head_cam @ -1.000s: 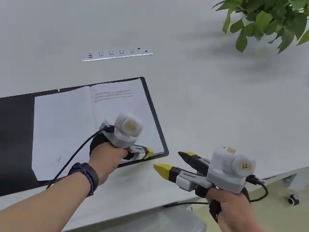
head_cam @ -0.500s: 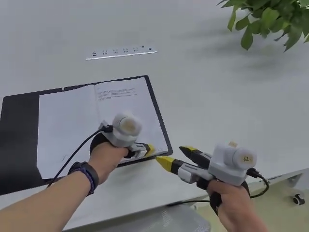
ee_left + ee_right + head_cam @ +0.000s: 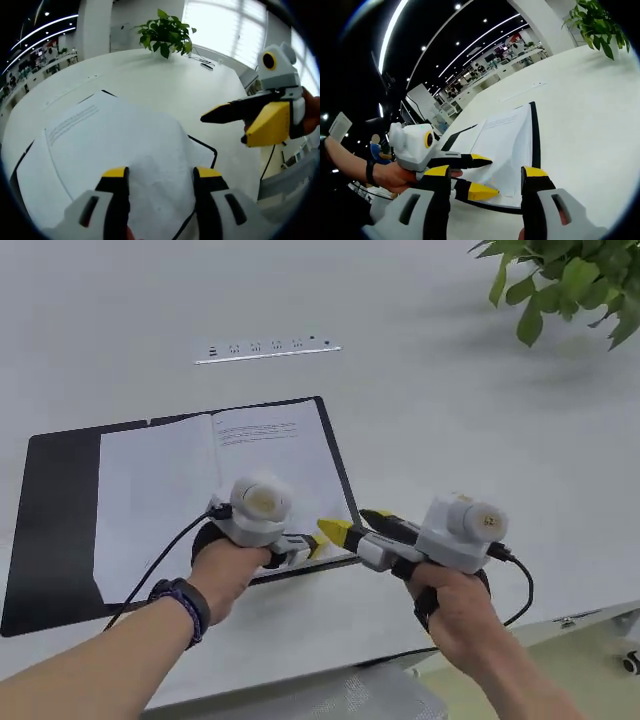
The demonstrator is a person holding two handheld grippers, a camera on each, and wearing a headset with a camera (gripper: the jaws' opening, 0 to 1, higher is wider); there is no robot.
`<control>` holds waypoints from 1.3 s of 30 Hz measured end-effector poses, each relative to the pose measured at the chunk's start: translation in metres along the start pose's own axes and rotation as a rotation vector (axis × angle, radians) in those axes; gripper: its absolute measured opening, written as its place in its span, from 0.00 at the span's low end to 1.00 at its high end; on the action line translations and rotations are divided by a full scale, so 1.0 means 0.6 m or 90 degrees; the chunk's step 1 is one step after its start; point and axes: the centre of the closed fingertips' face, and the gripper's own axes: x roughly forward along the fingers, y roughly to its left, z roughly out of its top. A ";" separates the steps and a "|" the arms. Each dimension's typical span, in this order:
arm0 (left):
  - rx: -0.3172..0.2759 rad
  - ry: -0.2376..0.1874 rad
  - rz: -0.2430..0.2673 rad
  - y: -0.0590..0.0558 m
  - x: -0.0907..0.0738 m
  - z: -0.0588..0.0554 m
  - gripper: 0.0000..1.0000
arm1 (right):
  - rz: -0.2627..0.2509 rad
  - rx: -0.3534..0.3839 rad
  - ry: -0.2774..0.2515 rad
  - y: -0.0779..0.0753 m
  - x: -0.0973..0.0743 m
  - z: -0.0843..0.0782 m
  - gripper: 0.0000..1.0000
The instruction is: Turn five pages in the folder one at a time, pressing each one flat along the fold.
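The black folder (image 3: 55, 530) lies open on the white table, its white right page (image 3: 270, 460) showing a few printed lines at the top. My left gripper (image 3: 305, 548) rests at that page's lower right corner, jaws open and straddling the paper (image 3: 115, 135), which bulges slightly between them. My right gripper (image 3: 350, 522) hovers open just right of the left one, at the folder's right edge (image 3: 534, 130), with nothing between its jaws. It enters the left gripper view from the right, and the left gripper (image 3: 489, 176) shows in the right gripper view.
A white power strip (image 3: 267, 348) is set into the table behind the folder. A leafy plant (image 3: 570, 280) stands at the far right. The table's front edge (image 3: 560, 615) runs close under my right hand.
My right gripper has moved up and left, from near the table's front edge to the folder's lower right corner. The left gripper has stayed on the page corner. The head camera shifted slightly.
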 end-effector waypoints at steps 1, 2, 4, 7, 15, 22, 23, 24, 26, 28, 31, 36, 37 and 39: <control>-0.003 -0.002 0.000 0.000 -0.001 0.000 0.50 | 0.001 0.004 -0.002 -0.001 0.004 0.002 0.55; -0.008 -0.004 0.001 0.000 -0.001 0.000 0.50 | 0.003 0.014 -0.005 -0.004 0.010 0.005 0.54; -0.012 -0.006 0.002 0.000 -0.002 -0.001 0.50 | 0.006 0.021 -0.007 -0.007 0.020 0.009 0.54; -0.027 -0.014 0.001 0.002 -0.004 -0.002 0.49 | 0.013 0.033 0.000 -0.010 0.036 0.006 0.53; -0.033 -0.024 0.001 -0.005 -0.014 -0.011 0.47 | 0.041 0.021 0.031 -0.001 0.065 0.005 0.52; -0.047 -0.020 -0.012 -0.011 -0.021 -0.013 0.50 | 0.043 0.040 0.012 -0.001 0.056 0.015 0.44; -0.047 -0.015 -0.019 -0.014 -0.022 -0.014 0.53 | 0.043 0.042 0.011 -0.002 0.053 0.014 0.43; -0.050 -0.012 -0.021 -0.015 -0.024 -0.014 0.55 | 0.042 0.044 0.008 -0.004 0.051 0.014 0.41; -0.061 -0.011 -0.022 -0.017 -0.033 -0.013 0.59 | 0.039 0.052 0.004 -0.006 0.049 0.014 0.38; -0.065 -0.017 -0.015 -0.015 -0.042 -0.010 0.61 | 0.039 0.059 -0.002 -0.005 0.047 0.013 0.33; -0.075 -0.031 -0.006 -0.015 -0.056 -0.004 0.62 | 0.035 0.065 -0.001 -0.004 0.047 0.007 0.26; -0.085 -0.055 0.016 -0.018 -0.090 -0.004 0.63 | 0.035 0.055 0.018 0.008 0.047 -0.008 0.12; -0.078 -0.050 0.015 -0.018 -0.093 -0.007 0.63 | 0.036 0.053 0.019 0.011 0.047 -0.010 0.09; -0.058 -0.045 0.021 -0.020 -0.106 -0.011 0.64 | 0.040 0.056 0.014 0.016 0.049 -0.010 0.05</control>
